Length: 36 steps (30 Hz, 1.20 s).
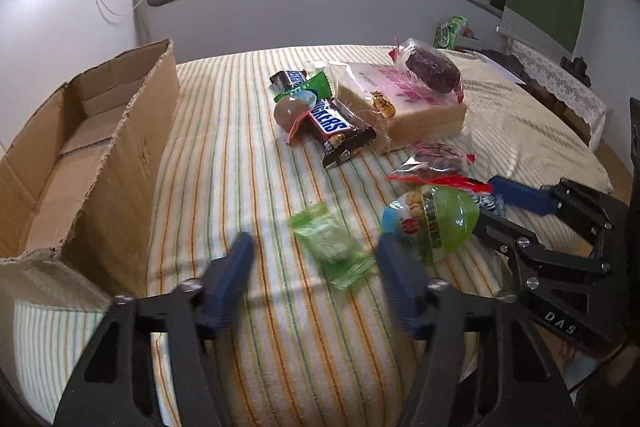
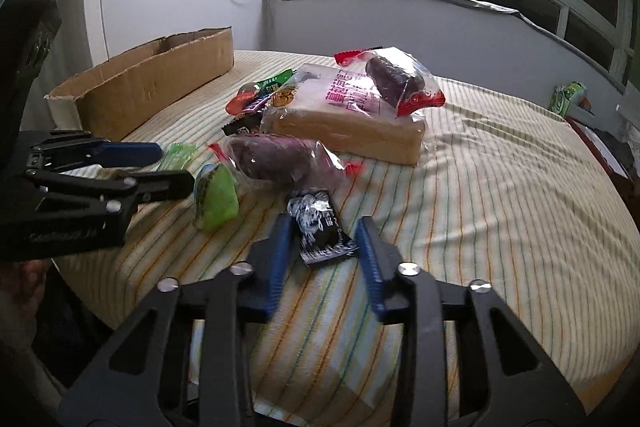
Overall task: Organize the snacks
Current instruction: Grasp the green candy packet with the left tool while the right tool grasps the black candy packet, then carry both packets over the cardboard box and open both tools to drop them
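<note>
We have both hand-held grippers released, nothing grasped. Left hand-held gripper [image 1: 312, 251] straddles the green candy packet [image 1: 332, 247]; right hand-held gripper [image 2: 322, 227] straddles the black packet [image 2: 320, 227], likely to pinch each across its width. Cardboard box [image 1: 80, 155] waits empty at far left of the bed [image 1: 240, 107]; snacks are still scattered.

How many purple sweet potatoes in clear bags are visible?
2. One purple sweet potato in a clear bag lies atop the bread loaf; the other lies on the striped cloth before the loaf. More may be hidden.
</note>
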Motion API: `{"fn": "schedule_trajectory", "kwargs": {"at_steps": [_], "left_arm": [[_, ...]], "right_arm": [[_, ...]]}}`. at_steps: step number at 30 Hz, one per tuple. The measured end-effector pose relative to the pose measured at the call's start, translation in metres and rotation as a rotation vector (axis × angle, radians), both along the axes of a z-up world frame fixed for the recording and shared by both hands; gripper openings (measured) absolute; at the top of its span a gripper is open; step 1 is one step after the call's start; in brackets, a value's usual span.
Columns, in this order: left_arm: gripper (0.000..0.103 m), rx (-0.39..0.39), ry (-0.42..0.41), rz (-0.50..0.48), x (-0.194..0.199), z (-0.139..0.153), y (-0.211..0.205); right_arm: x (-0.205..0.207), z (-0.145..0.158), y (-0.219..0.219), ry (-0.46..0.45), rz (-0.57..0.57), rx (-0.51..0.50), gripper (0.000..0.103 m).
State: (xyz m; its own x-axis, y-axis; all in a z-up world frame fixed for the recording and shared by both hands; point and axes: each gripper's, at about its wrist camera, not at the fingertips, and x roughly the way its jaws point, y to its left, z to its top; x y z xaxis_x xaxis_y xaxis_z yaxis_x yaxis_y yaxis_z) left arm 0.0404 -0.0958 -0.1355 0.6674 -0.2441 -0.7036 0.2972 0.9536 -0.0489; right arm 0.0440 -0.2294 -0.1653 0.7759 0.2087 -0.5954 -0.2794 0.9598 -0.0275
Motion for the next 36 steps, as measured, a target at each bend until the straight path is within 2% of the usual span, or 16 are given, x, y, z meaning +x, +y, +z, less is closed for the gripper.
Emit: {"fn": "schedule_trajectory", "kwargs": {"at_steps": [3, 4, 11, 25, 28, 31, 36], "left_arm": [[0.024, 0.004, -0.002, -0.005, 0.0, 0.001, 0.0], [0.02, 0.007, -0.002, -0.006, 0.0, 0.002, 0.001], [0.019, -0.019, -0.008, -0.008, -0.001, 0.001, 0.006], [0.019, -0.053, -0.058, -0.025, -0.016, 0.023, 0.01], [0.019, -0.059, -0.079, -0.018, -0.018, 0.031, 0.015], [0.019, -0.07, -0.116, -0.013, -0.019, 0.049, 0.02], [0.019, -0.093, -0.216, 0.003, -0.024, 0.091, 0.035]], "right_arm": [[-0.002, 0.0, -0.002, 0.0, -0.005, 0.015, 0.027], [-0.002, -0.001, -0.003, -0.001, -0.007, 0.02, 0.027], [-0.011, 0.002, -0.01, -0.02, -0.031, 0.057, 0.026], [-0.022, 0.025, -0.022, -0.05, -0.103, 0.098, 0.026], [-0.022, 0.041, -0.018, -0.077, -0.112, 0.088, 0.026], [-0.025, 0.07, -0.013, -0.132, -0.103, 0.081, 0.026], [-0.032, 0.12, 0.006, -0.232, -0.086, 0.044, 0.026]]}}
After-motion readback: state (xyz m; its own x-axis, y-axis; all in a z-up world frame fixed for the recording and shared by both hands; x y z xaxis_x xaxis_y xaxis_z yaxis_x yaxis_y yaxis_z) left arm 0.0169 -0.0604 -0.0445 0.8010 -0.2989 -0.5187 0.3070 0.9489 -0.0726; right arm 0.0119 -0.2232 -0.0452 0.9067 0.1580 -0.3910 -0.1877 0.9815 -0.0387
